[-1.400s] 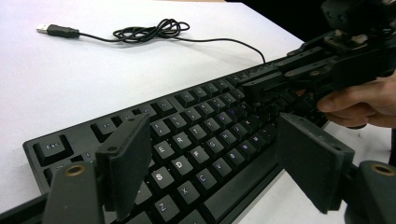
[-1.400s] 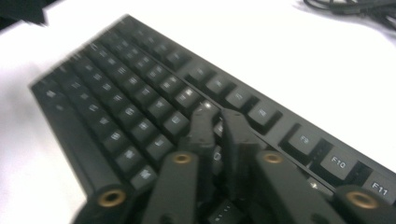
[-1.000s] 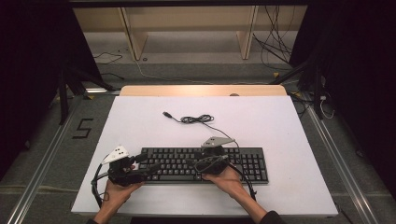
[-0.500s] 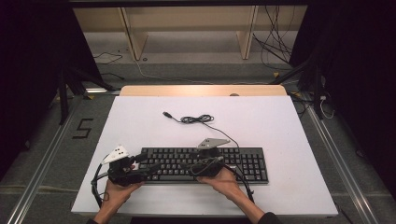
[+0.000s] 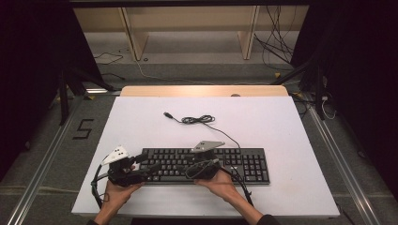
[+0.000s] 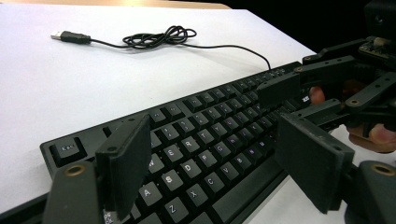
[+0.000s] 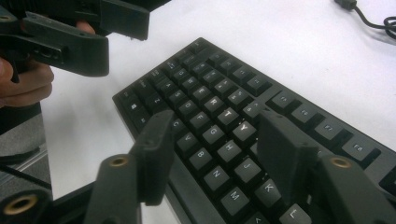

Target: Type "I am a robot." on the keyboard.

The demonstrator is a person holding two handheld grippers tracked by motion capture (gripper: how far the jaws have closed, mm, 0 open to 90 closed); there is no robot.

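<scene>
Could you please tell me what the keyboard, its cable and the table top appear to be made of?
Keyboard: apparently black plastic, matte, with white printed legends on moulded keycaps. Cable: thin black flexible sheathing, probably rubber or PVC, loosely coiled and ending in a USB plug with a metal tip. Table top: smooth matte white surface, possibly laminate or painted board; a light wood-coloured strip shows along its far edge.

My left tongs [image 5: 149,166] and right tongs [image 5: 196,164] are matte black throughout, with flat rectangular pads [image 6: 125,163] on bar linkages pinned by brass-coloured rivets [image 6: 74,170]. Each carries a three-cornered plate, white [image 5: 115,154] on the left and grey [image 5: 206,146] on the right, and trails a looping black cable [image 5: 241,184]. A dark sleeve edge [image 5: 266,219] shows at my right wrist.
</scene>
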